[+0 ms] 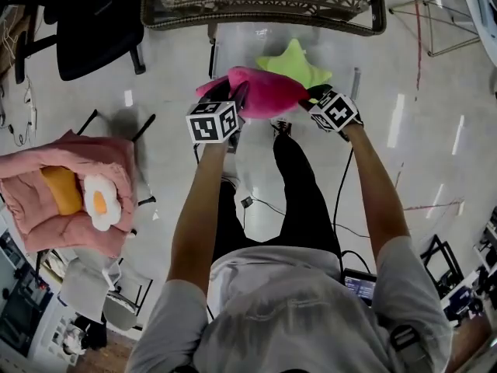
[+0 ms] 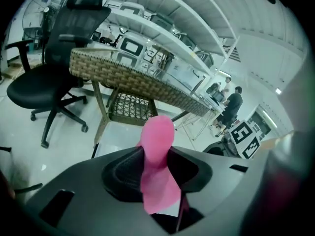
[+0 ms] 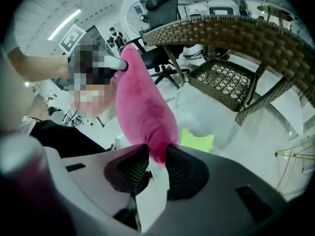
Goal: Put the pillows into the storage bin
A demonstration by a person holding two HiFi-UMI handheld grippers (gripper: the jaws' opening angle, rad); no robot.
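Head view: before a woven wicker table [image 1: 264, 10], the left gripper [image 1: 237, 101] and right gripper [image 1: 307, 99], each bearing a cube of black-and-white square markers, pinch opposite ends of a plush pink pillow [image 1: 264, 92], a lime star-shaped pillow [image 1: 293, 62] lying on the glossy floor by the table; far left of it, a soft pink storage bin [image 1: 46, 169] holds an orange pillow [image 1: 62, 190] and a fried-egg pillow [image 1: 99, 202]. Left gripper view: ribbed black jaws clamp a pillow corner short of the table. Right gripper view: jaws nip the pillow's tapered end below the table's edge.
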